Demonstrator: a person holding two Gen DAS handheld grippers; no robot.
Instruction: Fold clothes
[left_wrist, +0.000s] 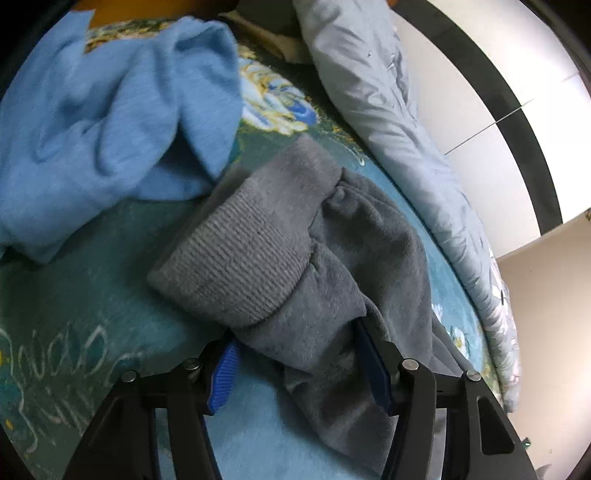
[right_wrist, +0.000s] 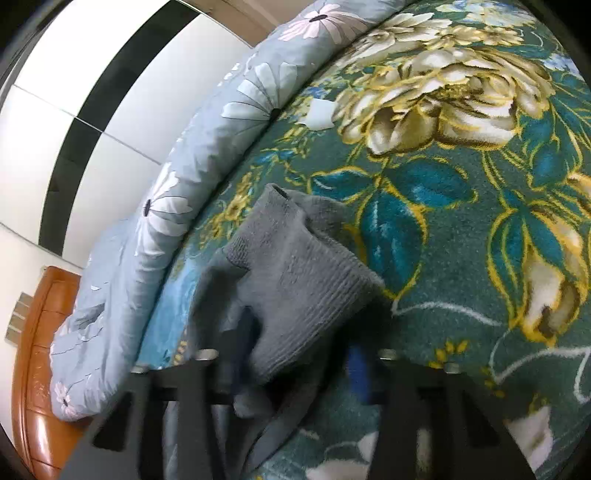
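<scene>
Left wrist view is showing the left gripper (left_wrist: 295, 373) straddling the grey garment (left_wrist: 295, 258) at lower centre, pads seemingly pinching it. The right gripper (right_wrist: 295, 373) is blurring, grip unclear. Judging: keep both cuffs level while lowering onto the floral blanket (right_wrist: 443, 221).

Right claw (right_wrist: 291, 373) grips grey garment (right_wrist: 295, 266) over floral blanket (right_wrist: 461, 221).

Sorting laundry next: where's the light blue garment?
In the left wrist view, upper left, the light blue garment lies crumpled on the floral blanket, beside the grey garment.
</scene>
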